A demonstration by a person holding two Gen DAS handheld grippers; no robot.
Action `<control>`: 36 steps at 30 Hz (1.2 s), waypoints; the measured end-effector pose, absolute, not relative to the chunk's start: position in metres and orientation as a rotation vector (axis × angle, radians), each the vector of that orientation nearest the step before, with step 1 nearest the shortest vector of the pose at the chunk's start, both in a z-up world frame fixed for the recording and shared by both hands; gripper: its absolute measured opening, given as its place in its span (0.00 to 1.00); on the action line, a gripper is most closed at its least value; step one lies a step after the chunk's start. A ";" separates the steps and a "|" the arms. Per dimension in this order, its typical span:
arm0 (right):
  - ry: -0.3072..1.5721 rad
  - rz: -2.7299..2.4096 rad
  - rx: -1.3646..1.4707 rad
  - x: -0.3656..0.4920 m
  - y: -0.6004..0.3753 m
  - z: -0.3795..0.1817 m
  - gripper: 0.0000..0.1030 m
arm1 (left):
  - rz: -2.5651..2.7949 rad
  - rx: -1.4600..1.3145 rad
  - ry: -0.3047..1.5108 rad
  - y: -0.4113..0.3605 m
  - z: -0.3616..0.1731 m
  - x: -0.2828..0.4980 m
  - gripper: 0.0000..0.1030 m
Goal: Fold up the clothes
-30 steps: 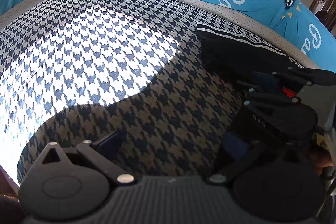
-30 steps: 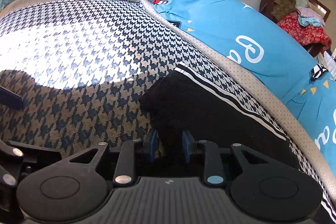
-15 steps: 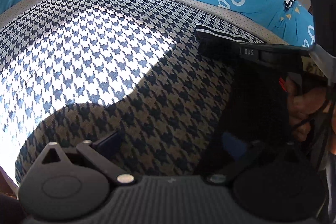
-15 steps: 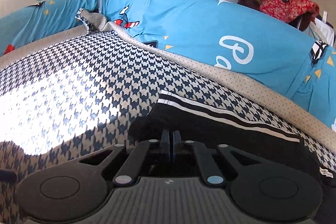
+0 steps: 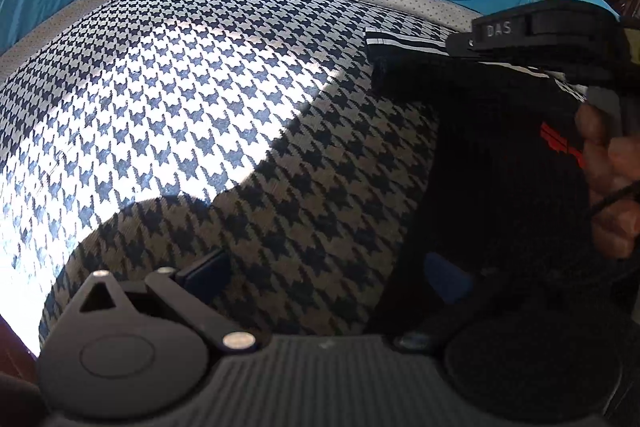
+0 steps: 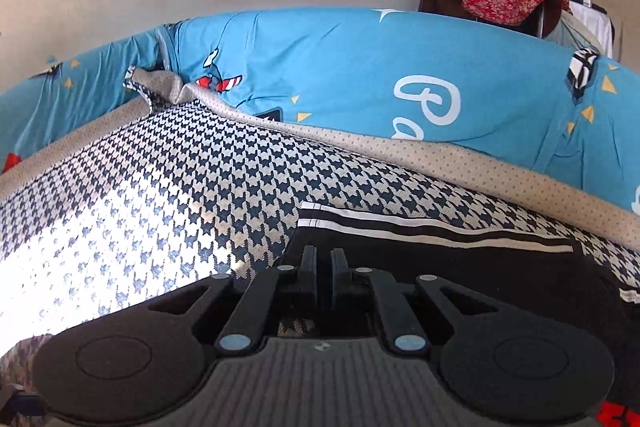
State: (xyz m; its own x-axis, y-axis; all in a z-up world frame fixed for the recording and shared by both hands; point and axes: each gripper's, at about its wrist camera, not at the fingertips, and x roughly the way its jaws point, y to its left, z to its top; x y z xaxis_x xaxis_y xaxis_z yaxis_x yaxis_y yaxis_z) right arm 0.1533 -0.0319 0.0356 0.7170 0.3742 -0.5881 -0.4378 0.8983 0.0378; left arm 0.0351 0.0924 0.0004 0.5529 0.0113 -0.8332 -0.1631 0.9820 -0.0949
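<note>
So the right gripper (image 6: 324, 267) is pinched shut on the black garment (image 6: 460, 267), lifting its edge off the houndstooth blanket (image 6: 180, 195); the left gripper (image 5: 324, 275) hangs wide apart and empty above the blanket, garment just to its right

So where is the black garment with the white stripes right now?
The black garment lies on the houndstooth blanket, right of centre in both wrist views, near the dotted border below the blue bedding.
</note>
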 end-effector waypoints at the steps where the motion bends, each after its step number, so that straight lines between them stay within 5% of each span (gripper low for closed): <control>1: 0.630 0.444 -0.088 0.147 -0.039 0.038 0.07 | 0.112 -0.165 0.981 0.092 0.000 0.035 1.00; 18: 0.724 0.315 -0.202 0.037 -0.132 0.016 0.20 | 0.027 -0.143 0.923 0.052 0.004 0.029 1.00; 36: 0.636 0.310 -0.117 0.050 -0.178 0.015 0.28 | -0.076 -0.180 0.867 0.028 0.013 0.098 1.00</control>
State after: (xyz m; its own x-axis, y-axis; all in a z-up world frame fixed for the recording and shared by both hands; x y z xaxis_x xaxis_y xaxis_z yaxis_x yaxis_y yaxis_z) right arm 0.0504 -0.1778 0.0148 0.7603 0.2481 -0.6003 -0.3192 0.9476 -0.0126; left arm 0.0983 0.0282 0.0134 0.6458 -0.1395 -0.7507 -0.0069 0.9821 -0.1884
